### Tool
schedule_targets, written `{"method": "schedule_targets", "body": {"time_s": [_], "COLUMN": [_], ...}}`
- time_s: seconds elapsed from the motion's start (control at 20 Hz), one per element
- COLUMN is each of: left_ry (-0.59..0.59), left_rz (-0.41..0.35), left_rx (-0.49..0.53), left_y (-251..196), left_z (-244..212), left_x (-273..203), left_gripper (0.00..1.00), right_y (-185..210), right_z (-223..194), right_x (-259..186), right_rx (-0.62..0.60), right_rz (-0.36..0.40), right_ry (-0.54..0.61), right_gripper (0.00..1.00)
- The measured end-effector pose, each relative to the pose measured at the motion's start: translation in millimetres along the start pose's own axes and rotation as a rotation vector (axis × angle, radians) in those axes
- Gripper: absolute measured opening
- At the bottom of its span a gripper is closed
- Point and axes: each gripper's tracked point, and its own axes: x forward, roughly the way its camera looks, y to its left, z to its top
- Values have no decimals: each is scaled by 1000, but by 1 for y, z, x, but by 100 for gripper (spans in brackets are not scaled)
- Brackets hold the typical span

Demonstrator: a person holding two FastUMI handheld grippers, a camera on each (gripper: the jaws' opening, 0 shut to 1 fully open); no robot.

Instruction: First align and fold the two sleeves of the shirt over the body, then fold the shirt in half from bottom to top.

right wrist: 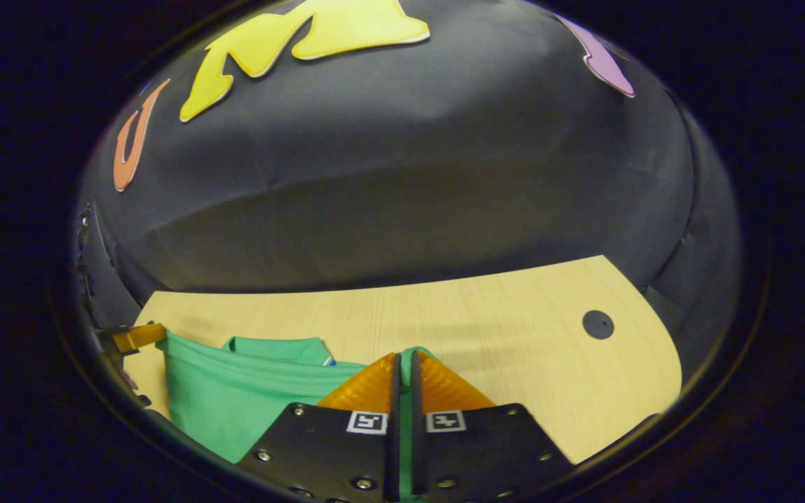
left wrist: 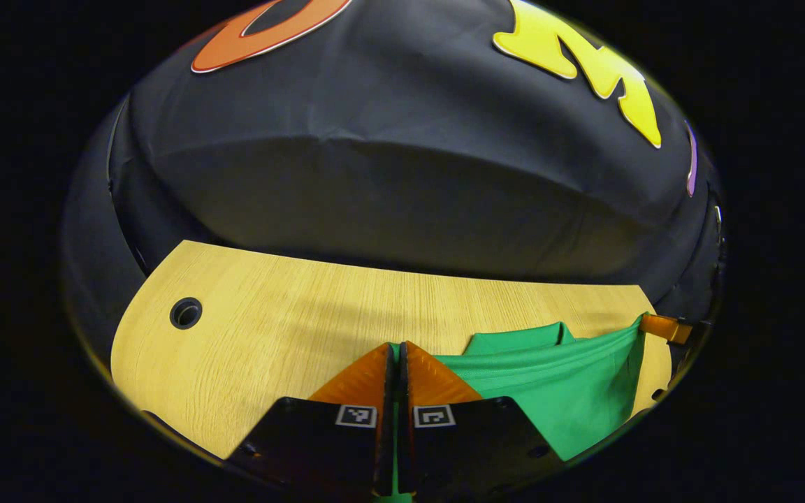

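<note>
Currently each claw, left and right, is pinched narrow on the green shirt, lifted above the counter. Thin cloth could slip out, leaving the fold crooked.

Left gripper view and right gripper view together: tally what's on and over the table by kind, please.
Shirts: 1, the green shirt, pinched at two spots and lifted.
Grippers: 2, the left gripper and the right gripper, each closed on shirt fabric.
Tables: 1, the wooden table.
Cable holes in the table: 2, and.
Total: 6
</note>
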Motion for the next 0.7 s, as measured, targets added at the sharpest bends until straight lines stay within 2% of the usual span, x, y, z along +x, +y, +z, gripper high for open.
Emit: {"method": "schedule_targets", "body": {"time_s": [0.05,0.1,0.15,0.35,0.7], "left_ry": [10,22,20,7,-52], "left_rz": [-3,-5,-2,-7,-22], "left_rx": [-6,-18,-18,7,7], "left_y": [0,0,0,-4,-24], "left_z": [1,-11,-11,-10,9], "left_x": [-24,-2,0,-3,-41], "left_gripper": [53,100,100,100,100], "right_y": [1,-2,-4,-4,-4], "right_z": [-10,-9,-9,-12,19], "right_x": [6,0,1,-6,-50], "right_rx": [-14,-27,-31,-17,-53], "right_rz": [-1,-14,-23,-30,-32], "right_ry": [4,3,-10,-15,-97], "right_gripper": [17,56,95,95,95]}}
